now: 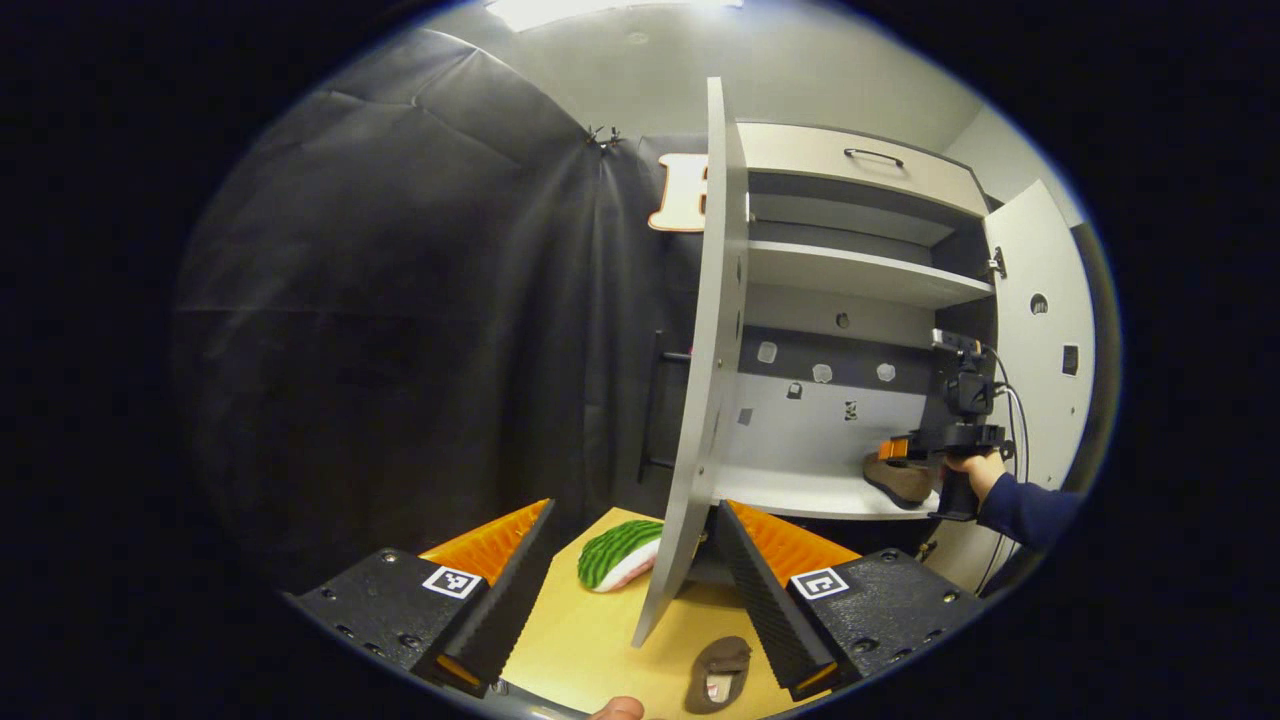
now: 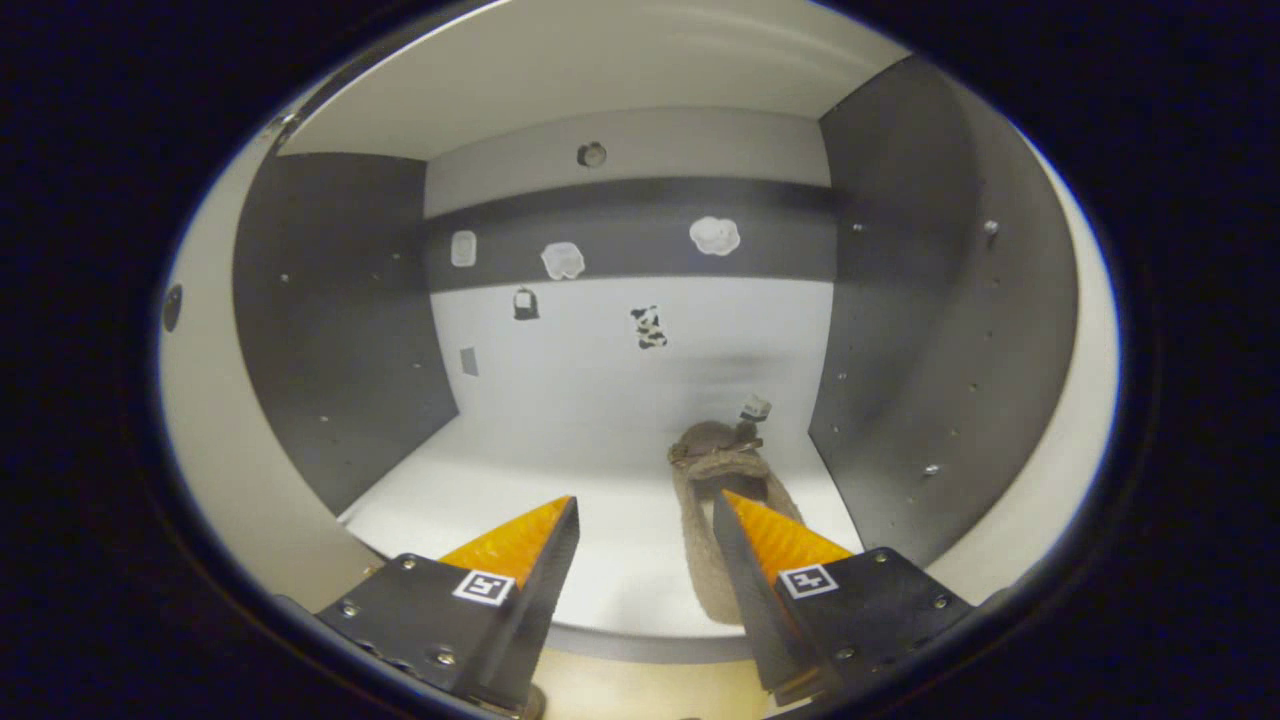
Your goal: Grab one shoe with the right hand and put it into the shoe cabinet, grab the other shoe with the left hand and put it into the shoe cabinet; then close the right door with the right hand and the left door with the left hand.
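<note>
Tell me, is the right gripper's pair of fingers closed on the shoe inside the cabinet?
No. In the right gripper view the fingers stand apart, and the shoe lies free on the cabinet shelf.

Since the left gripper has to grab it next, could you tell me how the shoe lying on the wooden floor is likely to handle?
The shoe looks low, slipper-like and probably soft, so it may flex when pinched. It seems small, likely light. Lying flat on smooth board, it could slide if nudged.
</note>
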The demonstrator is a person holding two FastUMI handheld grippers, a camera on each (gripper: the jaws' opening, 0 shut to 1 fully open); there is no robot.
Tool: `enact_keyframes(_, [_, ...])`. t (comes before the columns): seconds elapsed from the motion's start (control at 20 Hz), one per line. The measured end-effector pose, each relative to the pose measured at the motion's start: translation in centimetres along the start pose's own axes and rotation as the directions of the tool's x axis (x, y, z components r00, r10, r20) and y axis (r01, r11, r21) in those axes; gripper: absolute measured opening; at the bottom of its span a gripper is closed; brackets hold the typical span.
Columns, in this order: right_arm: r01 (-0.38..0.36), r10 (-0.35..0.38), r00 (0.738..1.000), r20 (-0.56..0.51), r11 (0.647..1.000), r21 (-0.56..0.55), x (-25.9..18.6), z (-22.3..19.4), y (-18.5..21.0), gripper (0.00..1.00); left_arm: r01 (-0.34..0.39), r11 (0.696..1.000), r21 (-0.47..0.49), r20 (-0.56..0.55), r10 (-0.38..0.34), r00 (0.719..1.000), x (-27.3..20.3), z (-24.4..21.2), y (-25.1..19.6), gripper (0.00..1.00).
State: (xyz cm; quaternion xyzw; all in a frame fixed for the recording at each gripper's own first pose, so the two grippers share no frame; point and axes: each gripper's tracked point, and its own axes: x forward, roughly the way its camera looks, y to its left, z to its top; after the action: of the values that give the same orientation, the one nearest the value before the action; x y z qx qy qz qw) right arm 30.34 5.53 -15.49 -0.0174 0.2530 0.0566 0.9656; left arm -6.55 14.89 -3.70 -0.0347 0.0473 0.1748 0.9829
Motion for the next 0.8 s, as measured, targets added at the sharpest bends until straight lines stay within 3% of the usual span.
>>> enact_keyframes(0.05, [-0.008,0.008,1.000,0.016,1.000,-0.002,-1.7,0.6,0.3,0.81,0.017,1.000,0.001,-0.009,-0.017,1.000,-0.1,-0.3,-0.3,0.94])
enact_keyframes(0.15, [-0.039,0.038,0.998,0.054,0.999,0.009,-5.6,2.0,1.4,0.81,0.075,0.997,0.022,-0.034,-0.075,0.997,0.0,-1.3,-1.7,0.97])
enact_keyframes(0.2, [-0.050,0.049,0.996,0.077,0.999,0.004,-7.8,2.6,1.8,0.81,0.104,0.993,0.046,-0.047,-0.102,0.994,0.0,-1.8,-2.4,0.93])
enact_keyframes(0.25, [-0.054,0.055,0.992,0.110,0.999,-0.008,-9.9,3.6,1.9,0.81,0.132,0.989,0.069,-0.057,-0.128,0.990,0.1,-2.3,-3.2,0.97])
enact_keyframes(0.35, [-0.064,0.066,0.983,0.171,0.998,-0.016,-14.5,5.5,2.4,0.81,0.198,0.975,0.102,-0.101,-0.188,0.977,0.4,-3.9,-5.1,0.94])
enact_keyframes(0.4, [-0.072,0.073,0.978,0.198,0.997,-0.011,-16.8,6.3,2.6,0.77,0.231,0.967,0.110,-0.132,-0.216,0.967,0.5,-5.0,-6.0,0.97])
enact_keyframes(0.55, [-0.081,0.080,0.959,0.272,0.997,-0.006,-23.3,8.9,2.1,0.81,0.327,0.938,0.116,-0.256,-0.289,0.922,1.1,-9.6,-8.6,0.96])
enact_keyframes(0.65, [-0.097,0.094,0.950,0.297,0.995,-0.005,-26.7,9.7,2.0,0.77,0.382,0.916,0.125,-0.355,-0.318,0.879,1.5,-13.4,-9.6,0.97])
enact_keyframes(0.8, [-0.048,0.046,0.941,0.335,0.999,-0.001,-30.9,10.3,0.1,0.76,0.441,0.887,0.135,-0.478,-0.331,0.813,0.9,-18.1,-10.4,0.97])
